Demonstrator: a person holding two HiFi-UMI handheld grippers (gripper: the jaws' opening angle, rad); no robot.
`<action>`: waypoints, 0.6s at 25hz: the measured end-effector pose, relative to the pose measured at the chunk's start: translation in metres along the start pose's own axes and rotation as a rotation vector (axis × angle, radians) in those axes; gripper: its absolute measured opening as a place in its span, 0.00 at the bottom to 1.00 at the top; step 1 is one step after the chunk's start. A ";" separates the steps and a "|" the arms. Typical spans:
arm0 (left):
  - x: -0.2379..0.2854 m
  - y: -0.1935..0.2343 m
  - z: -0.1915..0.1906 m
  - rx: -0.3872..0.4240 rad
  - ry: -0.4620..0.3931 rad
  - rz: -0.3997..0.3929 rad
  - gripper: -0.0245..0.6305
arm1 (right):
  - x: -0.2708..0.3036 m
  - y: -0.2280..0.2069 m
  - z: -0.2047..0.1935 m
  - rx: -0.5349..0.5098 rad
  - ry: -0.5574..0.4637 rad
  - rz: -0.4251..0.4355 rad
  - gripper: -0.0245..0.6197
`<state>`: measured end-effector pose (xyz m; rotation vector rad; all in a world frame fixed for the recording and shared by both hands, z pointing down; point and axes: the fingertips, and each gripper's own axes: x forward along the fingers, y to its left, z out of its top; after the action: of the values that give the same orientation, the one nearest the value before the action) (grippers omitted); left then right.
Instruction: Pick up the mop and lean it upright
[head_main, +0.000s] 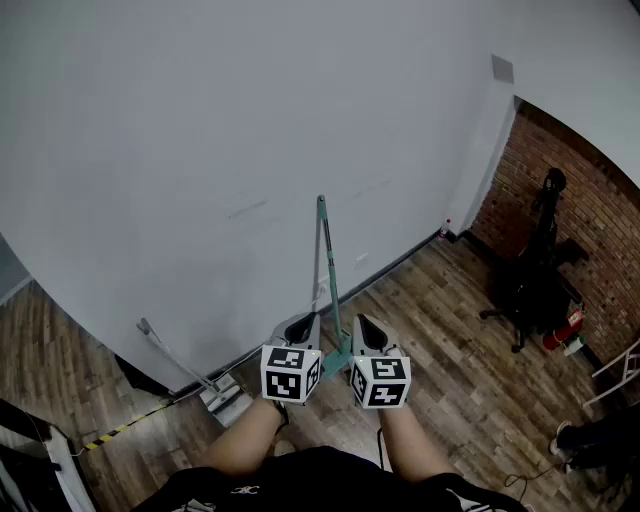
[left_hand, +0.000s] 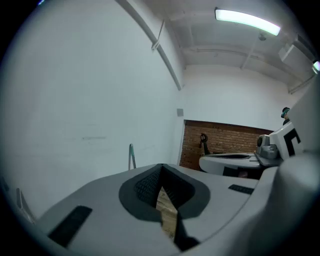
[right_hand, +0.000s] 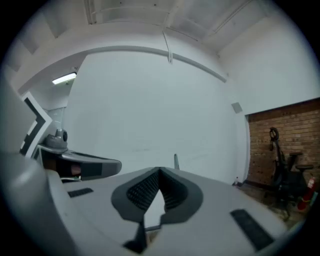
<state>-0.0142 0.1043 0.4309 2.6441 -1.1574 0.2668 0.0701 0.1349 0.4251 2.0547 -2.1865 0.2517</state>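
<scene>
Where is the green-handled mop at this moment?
In the head view, centre: the mop leans upright against the white wall, its foot showing between the left gripper and the right gripper.

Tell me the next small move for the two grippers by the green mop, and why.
Probably ease both grippers straight back, clear of the mop. It looks already leaned upright: it rests against the wall with its foot on the floor. The left gripper and right gripper are shut and empty just short of that foot, so a push forward could knock it over.
</scene>
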 end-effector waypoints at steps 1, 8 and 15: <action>0.003 0.002 0.002 0.003 -0.003 0.003 0.03 | 0.004 0.000 0.001 -0.004 0.001 0.003 0.06; 0.008 0.019 0.000 -0.054 0.006 -0.008 0.03 | 0.016 0.005 0.002 0.009 0.000 0.013 0.06; 0.011 0.036 0.000 -0.056 0.009 -0.017 0.03 | 0.031 0.019 0.000 0.004 0.012 0.019 0.06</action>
<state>-0.0332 0.0732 0.4391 2.6005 -1.1232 0.2396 0.0490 0.1062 0.4306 2.0297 -2.2009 0.2700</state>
